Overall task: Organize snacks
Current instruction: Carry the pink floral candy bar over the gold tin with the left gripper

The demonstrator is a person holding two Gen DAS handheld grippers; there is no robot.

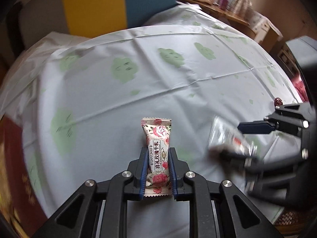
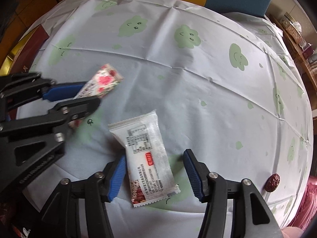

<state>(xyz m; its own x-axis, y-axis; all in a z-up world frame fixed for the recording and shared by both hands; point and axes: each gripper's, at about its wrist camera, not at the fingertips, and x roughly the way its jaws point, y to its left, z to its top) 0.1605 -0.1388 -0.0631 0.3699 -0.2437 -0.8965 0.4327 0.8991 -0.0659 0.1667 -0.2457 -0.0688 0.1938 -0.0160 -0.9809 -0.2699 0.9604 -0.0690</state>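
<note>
A rose-printed nougat candy (image 1: 156, 132) stands lengthwise between the blue pads of my left gripper (image 1: 158, 152), which is shut on its lower half. The right wrist view shows the same candy (image 2: 103, 81) blurred in the left gripper (image 2: 90, 95) at the left. A white snack packet (image 2: 150, 154) lies flat on the tablecloth, printed back up. My right gripper (image 2: 155, 156) straddles it, open; the left pad is at the packet's edge and the right pad stands apart from it. In the left wrist view the right gripper (image 1: 237, 140) and the packet (image 1: 225, 136) sit at the right.
A white cloth with green cloud faces (image 2: 198, 79) covers the round table. One dried red date (image 2: 273, 182) lies near its right edge. A dark red box (image 1: 11, 158) sits at the left edge. Yellow and blue chair backs (image 1: 118, 2) stand behind the table, and a cluttered wooden shelf (image 1: 227, 10) is at the far right.
</note>
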